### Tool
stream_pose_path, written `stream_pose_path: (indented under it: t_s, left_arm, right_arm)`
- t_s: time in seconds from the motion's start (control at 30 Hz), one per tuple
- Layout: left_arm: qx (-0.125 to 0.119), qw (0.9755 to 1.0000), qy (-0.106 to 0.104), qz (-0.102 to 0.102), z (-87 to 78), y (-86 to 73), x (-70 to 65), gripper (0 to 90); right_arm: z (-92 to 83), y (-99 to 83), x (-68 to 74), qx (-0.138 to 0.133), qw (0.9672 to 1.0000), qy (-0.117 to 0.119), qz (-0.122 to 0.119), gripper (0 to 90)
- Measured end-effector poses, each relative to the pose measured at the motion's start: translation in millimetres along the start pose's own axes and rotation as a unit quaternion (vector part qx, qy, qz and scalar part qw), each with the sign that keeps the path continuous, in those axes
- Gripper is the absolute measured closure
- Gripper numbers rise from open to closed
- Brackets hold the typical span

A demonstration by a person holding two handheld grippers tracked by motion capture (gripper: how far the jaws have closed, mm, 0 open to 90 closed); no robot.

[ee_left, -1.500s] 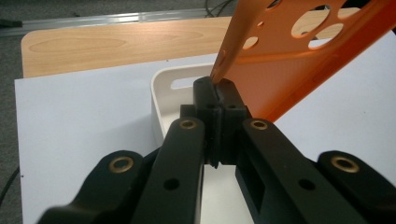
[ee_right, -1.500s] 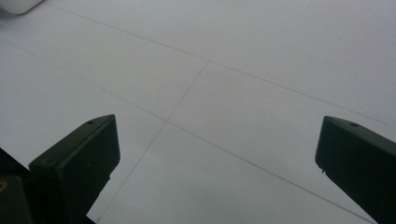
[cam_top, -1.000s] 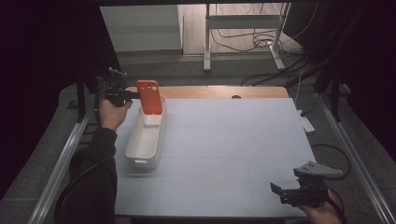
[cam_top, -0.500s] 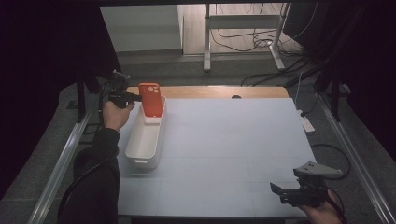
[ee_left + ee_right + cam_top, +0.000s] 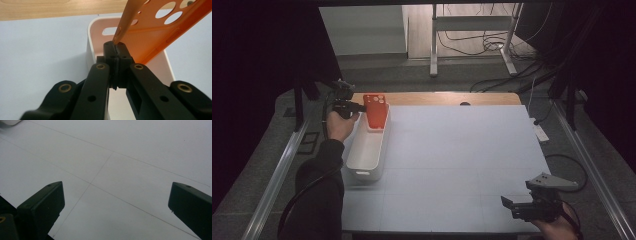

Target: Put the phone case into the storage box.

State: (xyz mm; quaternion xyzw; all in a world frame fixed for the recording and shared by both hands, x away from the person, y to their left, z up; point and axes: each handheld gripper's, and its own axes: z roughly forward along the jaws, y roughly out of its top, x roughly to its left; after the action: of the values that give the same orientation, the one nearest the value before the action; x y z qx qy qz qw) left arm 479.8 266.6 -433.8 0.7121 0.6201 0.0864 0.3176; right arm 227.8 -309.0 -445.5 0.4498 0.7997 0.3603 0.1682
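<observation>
The left tongs [image 5: 116,48] are clamped on 1 thin edge of the orange phone case [image 5: 375,111], held upright over the white bin's [image 5: 364,152] far end. It looks light, bendy, slippery; that side-wall pinch suits it. The right tongs [image 5: 115,202] hang apart over the bench [image 5: 462,150].

Orange phone case [image 5: 376,111] stands tilted in the white bin's [image 5: 364,155] far end.

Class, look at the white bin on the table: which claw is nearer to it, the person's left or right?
Left. The left claw grips the orange phone case over the white bin's far end; the right claw sits apart at the table's near right corner.
</observation>
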Motion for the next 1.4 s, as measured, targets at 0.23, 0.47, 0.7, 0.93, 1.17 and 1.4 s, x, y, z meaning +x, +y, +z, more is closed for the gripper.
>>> stream_pose_path:
  t_s: [0.23, 0.47, 0.7, 0.93, 1.17, 1.4]
  left_arm:
    - [0.009, 0.9999, 0.007, -0.003, 9.4, -1.0, 2.0, 89.5]
    - [0.010, 0.9999, 0.007, -0.010, 16.5, -2.0, 4.4, 89.3]
    - [-0.002, 0.9999, 0.003, -0.010, 18.6, -1.9, 3.8, 84.3]
    - [-0.027, 0.9996, -0.004, 0.012, 14.7, -2.4, -0.7, 66.6]
    - [-0.046, 0.9982, -0.010, 0.037, 12.5, -7.8, -3.2, 45.9]
    - [-0.067, 0.9953, -0.026, 0.065, 8.3, -15.3, -6.1, 31.2]
  right_arm:
    - [-0.1, -0.1, 0.1, -0.001, 1.0000, 0.001, -0.001, 0.2]
    - [-0.7, -0.2, 0.0, -0.002, 1.0000, 0.001, -0.001, 0.3]
    - [-0.8, -0.4, 0.4, -0.004, 1.0000, 0.001, -0.002, 0.3]
    - [-1.0, -0.4, 0.6, -0.004, 1.0000, 0.001, -0.002, 0.3]
    - [-0.8, -0.3, 0.8, -0.004, 1.0000, 0.000, -0.005, 0.4]
    - [-0.7, -0.3, 0.7, -0.003, 1.0000, 0.000, -0.004, 0.4]
